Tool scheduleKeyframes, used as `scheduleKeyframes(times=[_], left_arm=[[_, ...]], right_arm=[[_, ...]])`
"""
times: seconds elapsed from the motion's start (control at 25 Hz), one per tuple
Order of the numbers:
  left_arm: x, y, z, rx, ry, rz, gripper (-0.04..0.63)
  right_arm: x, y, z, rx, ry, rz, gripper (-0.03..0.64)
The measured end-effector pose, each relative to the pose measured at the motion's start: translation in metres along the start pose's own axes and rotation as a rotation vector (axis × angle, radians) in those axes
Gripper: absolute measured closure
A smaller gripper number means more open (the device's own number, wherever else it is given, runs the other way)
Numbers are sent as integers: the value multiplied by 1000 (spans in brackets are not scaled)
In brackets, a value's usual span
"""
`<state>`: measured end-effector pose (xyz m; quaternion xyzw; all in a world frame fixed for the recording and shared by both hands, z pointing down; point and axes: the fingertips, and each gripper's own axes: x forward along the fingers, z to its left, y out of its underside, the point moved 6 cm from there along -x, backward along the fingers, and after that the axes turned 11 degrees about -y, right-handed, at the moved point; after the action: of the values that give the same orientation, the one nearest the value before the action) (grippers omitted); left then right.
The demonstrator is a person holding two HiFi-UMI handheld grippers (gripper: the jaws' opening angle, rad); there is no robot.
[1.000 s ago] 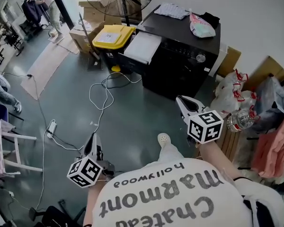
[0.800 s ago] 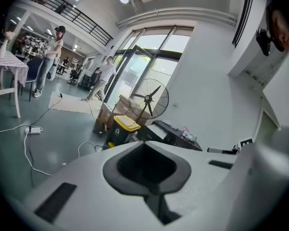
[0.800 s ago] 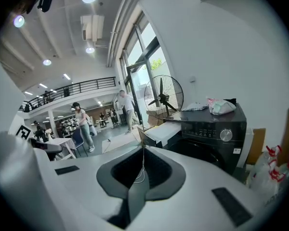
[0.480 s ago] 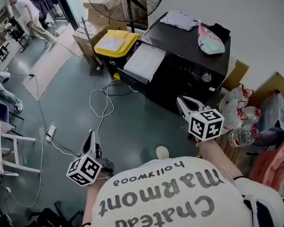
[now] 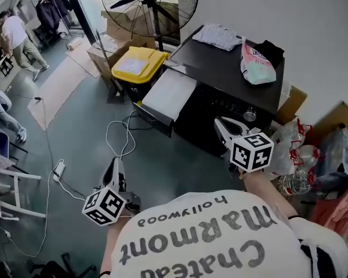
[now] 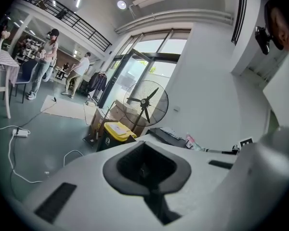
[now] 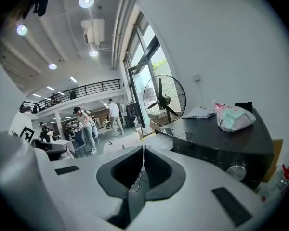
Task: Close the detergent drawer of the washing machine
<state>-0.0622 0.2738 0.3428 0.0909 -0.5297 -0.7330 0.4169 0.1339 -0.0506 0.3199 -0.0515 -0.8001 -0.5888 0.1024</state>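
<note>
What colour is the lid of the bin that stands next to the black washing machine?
Yellow; the bin lid shows best in the head view.

We see the washing machine (image 5: 238, 74) in black, its top smooth and faintly glossy, and its detergent drawer (image 5: 169, 94) in smooth white plastic. The bin lid (image 5: 133, 63) is matt yellow plastic, and the boxes (image 5: 119, 30) behind it are plain brown cardboard. The fan (image 5: 149, 4) has a cage of thin metal wire. On the machine lie a folded cloth (image 5: 219, 36) and a shiny plastic pouch (image 5: 255, 55). The floor (image 5: 75, 120) is smooth with a dull sheen. The left gripper (image 5: 115, 165) and right gripper (image 5: 221, 125) have matt white plastic shells and dark pads.
</note>
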Motion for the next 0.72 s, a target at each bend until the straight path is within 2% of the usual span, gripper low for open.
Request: scheduleKeyframes(times=[0.2, 0.4, 0.72], left_arm=[[23, 11, -8, -2, -21, 25, 587], [39, 21, -15, 59, -31, 65, 588], [78, 44, 6, 29, -20, 163, 588]], right_arm=[[8, 13, -22, 30, -20, 42, 586], [13, 29, -42, 70, -8, 68, 586], [24, 52, -50, 101, 25, 150, 586]])
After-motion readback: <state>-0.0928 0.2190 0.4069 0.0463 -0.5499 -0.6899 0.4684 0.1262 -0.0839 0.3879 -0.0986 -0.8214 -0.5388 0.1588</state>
